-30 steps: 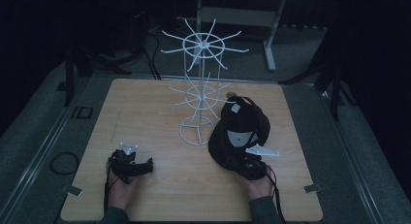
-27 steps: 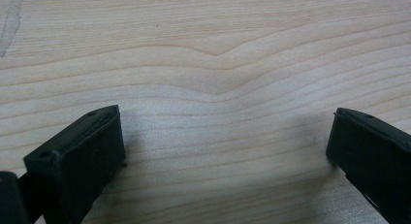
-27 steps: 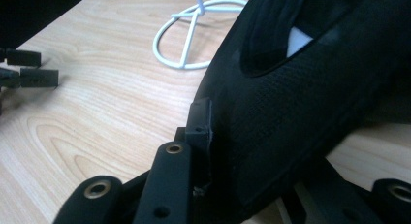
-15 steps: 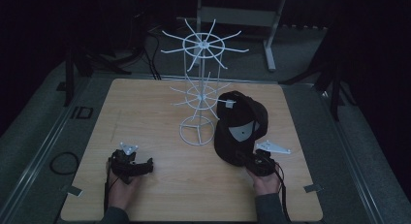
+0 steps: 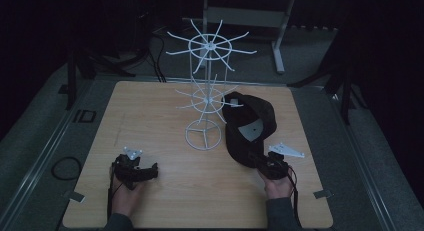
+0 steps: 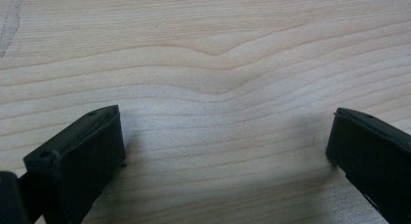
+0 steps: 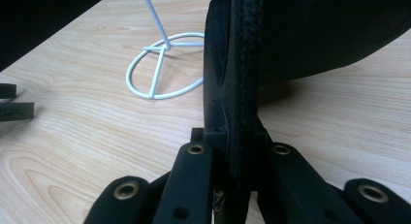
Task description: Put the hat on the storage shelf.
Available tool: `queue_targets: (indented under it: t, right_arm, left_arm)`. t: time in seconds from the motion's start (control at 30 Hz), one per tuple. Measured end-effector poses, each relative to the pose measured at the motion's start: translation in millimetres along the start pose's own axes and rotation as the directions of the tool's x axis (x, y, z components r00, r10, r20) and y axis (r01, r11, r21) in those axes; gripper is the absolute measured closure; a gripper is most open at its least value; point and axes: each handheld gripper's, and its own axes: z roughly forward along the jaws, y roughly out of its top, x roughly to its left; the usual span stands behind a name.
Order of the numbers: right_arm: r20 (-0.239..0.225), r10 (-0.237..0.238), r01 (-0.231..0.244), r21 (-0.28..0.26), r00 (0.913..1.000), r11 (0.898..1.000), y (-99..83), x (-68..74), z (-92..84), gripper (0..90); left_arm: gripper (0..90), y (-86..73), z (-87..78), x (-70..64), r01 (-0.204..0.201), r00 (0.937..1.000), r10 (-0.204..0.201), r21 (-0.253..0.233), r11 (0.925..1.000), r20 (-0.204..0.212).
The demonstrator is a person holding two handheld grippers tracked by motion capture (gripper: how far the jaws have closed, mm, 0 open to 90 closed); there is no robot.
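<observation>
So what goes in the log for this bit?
left gripper: open, low over table | right gripper: shut on cap brim | cap: beside wire rack

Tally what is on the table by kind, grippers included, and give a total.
White wire rack: 1
Black cap: 1
Handheld grippers: 2, left gripper open and empty, right gripper shut on the cap
Total: 4
</observation>
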Motion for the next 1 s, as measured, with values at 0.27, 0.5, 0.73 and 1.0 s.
queue_targets:
  t: [0.27, 0.5, 0.73, 1.0]
  right_arm:
    - [0.022, -0.014, 0.014, -0.005, 0.9997, 1.000, 4.9, -3.9, -2.6, 86.5]
    - [0.045, -0.031, 0.032, -0.011, 0.9985, 0.999, 12.5, -8.3, -5.1, 86.5]
    - [0.066, -0.056, 0.057, -0.013, 0.9963, 0.998, 19.9, -14.6, -6.3, 86.5]
    - [0.079, -0.083, 0.083, -0.003, 0.9934, 0.997, 28.1, -21.9, -3.5, 86.5]
  left_arm:
    - [0.2, 0.0, 0.1, 0.0, 0.000, 1.0000, 0.000, -0.001, 1.0000, 0.000]
    - [0.2, 0.0, 0.0, -0.1, 0.000, 1.0000, 0.000, -0.001, 1.0000, 0.000]
    - [0.2, 0.0, 0.0, 0.0, 0.000, 1.0000, 0.000, 0.000, 1.0000, 0.000]
    - [0.2, 0.0, 0.1, -0.1, 0.002, 1.0000, -0.002, -0.002, 1.0000, 0.000]
